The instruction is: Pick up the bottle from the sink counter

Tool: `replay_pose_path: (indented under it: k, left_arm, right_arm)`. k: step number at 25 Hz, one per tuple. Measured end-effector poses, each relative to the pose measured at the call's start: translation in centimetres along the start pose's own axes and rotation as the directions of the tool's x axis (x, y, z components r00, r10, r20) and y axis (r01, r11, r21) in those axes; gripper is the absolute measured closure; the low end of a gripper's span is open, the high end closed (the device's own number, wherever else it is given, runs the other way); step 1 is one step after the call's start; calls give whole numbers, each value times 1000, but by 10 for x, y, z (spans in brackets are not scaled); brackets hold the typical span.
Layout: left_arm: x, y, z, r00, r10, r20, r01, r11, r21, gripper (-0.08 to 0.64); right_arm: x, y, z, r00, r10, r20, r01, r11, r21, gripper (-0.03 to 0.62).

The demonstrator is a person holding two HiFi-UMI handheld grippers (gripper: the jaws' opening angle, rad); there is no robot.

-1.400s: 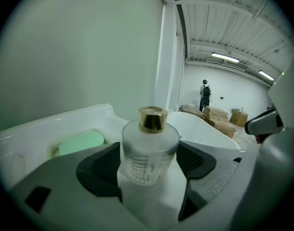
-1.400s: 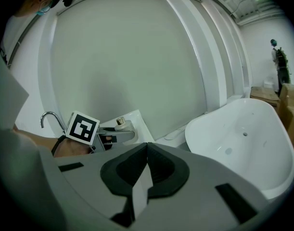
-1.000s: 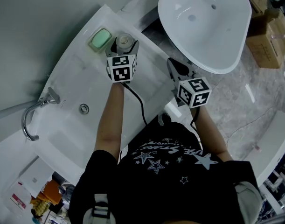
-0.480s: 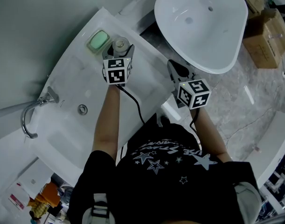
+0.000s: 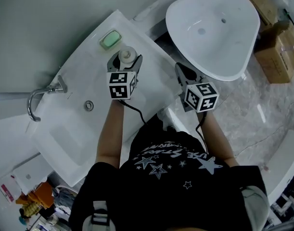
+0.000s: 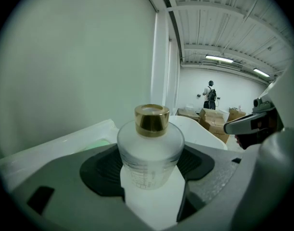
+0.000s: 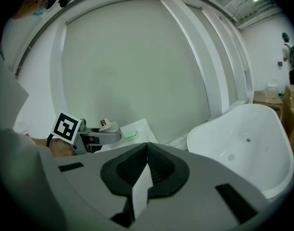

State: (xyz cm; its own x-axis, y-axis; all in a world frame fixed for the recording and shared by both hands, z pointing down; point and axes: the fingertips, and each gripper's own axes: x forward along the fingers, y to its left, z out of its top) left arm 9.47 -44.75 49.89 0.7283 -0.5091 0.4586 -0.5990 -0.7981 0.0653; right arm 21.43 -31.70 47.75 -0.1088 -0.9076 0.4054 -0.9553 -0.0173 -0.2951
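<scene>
- A frosted glass bottle [image 5: 127,55] with a gold cap is standing upright near the far right corner of the white sink counter [image 5: 96,66], at about 11 o'clock from the middle of the head view.
- The left gripper [image 5: 125,58] is reaching straight onto the bottle. Its two jaws are sitting on either side of the bottle's round body, with the dark pads pressing against the glass, so it is gripping the bottle.
- In the left gripper view the bottle [image 6: 150,150] is filling the gap between the jaws, cap uppermost. White counter is showing beneath it, and the views do not settle whether its base is resting there or is raised.
- A green soap bar [image 5: 110,39] is lying on the counter between 10 and 11 o'clock of the bottle, close by but apart from it.
- The sink's drain [image 5: 89,105] is sitting at 7 o'clock of the bottle, and the chrome faucet [image 5: 41,96] is curving over the basin at 8 o'clock, well apart from the bottle.
- The right gripper [image 5: 181,71] is hovering off the counter's edge, between 3 and 4 o'clock of the bottle. Its jaws are pressed together with nothing between them.
- A large white tub [image 5: 214,28] is standing at 2 o'clock of the bottle, beyond the right gripper.
- Cardboard boxes [image 5: 276,37] are sitting on the floor at 3 o'clock, past the tub.
- The person holding both grippers is wearing a black shirt with stars [image 5: 171,172], at 6 o'clock in the head view.
</scene>
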Motion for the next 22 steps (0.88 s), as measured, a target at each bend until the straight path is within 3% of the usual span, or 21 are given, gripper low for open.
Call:
replay_pose_path:
  k: [5, 13, 22]
  left_arm:
    - [-50, -27, 3, 999, 28, 33, -28, 1000, -6, 219]
    - [-117, -65, -4, 993, 88, 81, -81, 993, -84, 219]
    - [-196, -135, -28, 984, 142, 107, -128, 984, -123, 219]
  right_arm:
    - [-26, 15, -1, 998, 59, 23, -58, 998, -15, 586]
    - [-76, 37, -13, 989, 145, 40, -143, 988, -54, 586]
    - [-150, 54, -46, 973, 229, 28, -226, 970, -89, 586]
